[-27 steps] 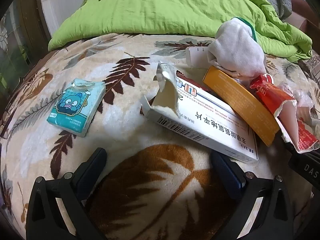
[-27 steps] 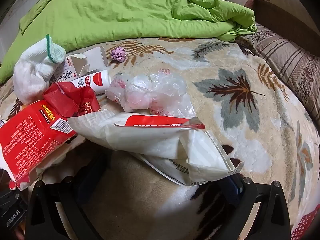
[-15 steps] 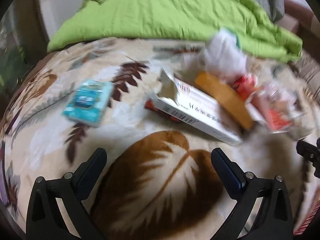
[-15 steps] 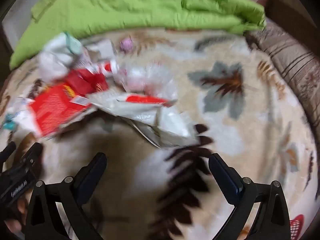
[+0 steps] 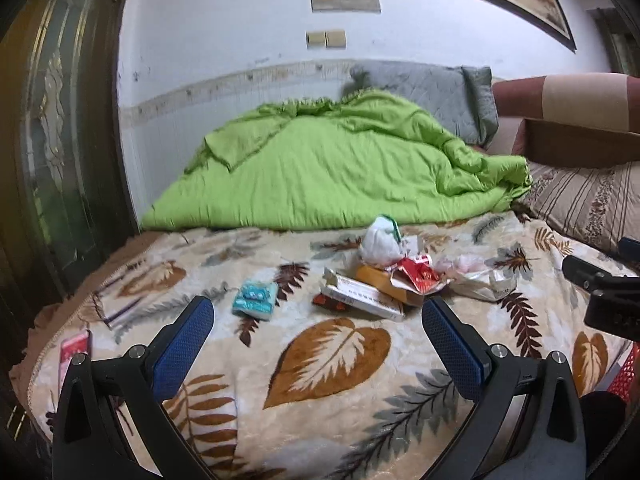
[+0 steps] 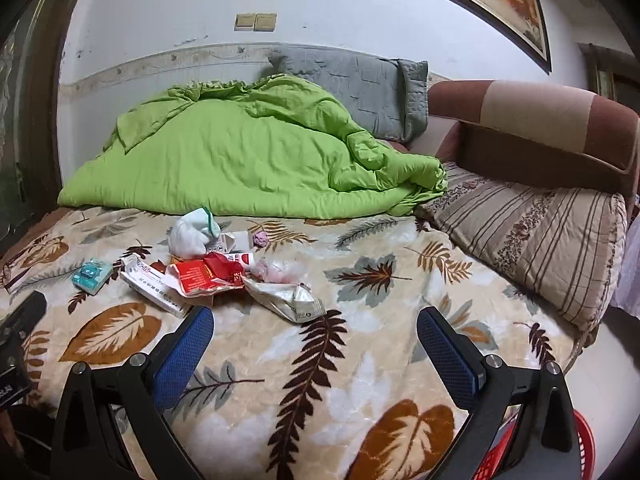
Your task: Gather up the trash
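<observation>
Left view: the left tool (image 5: 318, 312) hangs spread and empty over the bed (image 5: 332, 408), trash (image 5: 392, 280) heaped ahead; right view: the right tool (image 6: 315, 322) spread likewise, trash (image 6: 208, 272) ahead to its left, a red basket (image 6: 580, 440) low right

Lime-green quilt (image 6: 240, 160); beige blanket (image 6: 360, 360) (brown leaf print); red wrapper (image 6: 204, 276).

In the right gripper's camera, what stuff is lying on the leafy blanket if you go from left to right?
Teal tissue pack → white medicine box → red wrapper → silver foil bag → striped pillow.
</observation>
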A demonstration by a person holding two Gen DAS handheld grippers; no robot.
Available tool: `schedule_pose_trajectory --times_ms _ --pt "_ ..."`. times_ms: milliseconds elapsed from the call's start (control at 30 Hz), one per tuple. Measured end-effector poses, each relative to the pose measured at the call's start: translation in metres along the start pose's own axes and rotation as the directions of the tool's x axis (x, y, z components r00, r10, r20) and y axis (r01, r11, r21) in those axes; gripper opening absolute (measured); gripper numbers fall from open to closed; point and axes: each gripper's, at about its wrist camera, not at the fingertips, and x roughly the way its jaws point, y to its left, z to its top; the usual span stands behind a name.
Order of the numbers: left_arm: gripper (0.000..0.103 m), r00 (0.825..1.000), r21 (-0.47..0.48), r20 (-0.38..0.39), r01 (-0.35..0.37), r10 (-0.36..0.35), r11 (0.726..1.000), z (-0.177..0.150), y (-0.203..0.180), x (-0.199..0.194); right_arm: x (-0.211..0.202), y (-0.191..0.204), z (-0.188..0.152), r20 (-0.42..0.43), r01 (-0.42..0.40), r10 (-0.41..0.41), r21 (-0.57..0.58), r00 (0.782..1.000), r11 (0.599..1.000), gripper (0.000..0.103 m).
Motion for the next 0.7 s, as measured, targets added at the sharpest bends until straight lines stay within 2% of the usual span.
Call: schedule_pose_trajectory --times_ms 100,167,367,700 --pt "0.103 1.0 0.013 0.014 0.009 -0.009 1.0 -0.003 -0.001 -0.007 -0.006 -0.005 -0.008 0.016 0.01 -0.01 0.008 1.0 1.0 0.103" --pt "0.103 1.0 0.024 -0.005 0.02 -0.02 1.0 -0.005 -0.003 -0.005 -0.011 -0.003 -0.01 0.031 -0.002 0.002 -0.009 1.0 1.0 0.103" --pt "0.103 0.997 0.015 -0.059 0.054 -0.053 0.998 -0.01 -0.003 0.003 -0.013 -0.004 -0.01 0.022 -0.09 0.09 -0.016 0.996 0.996 0.103" --pt "0.103 0.995 -0.004 -0.097 0.037 -0.037 0.999 -0.012 0.003 0.012 -0.008 0.003 -0.009 -0.011 -0.073 0.073 -0.036 0.997 0.997 0.103"
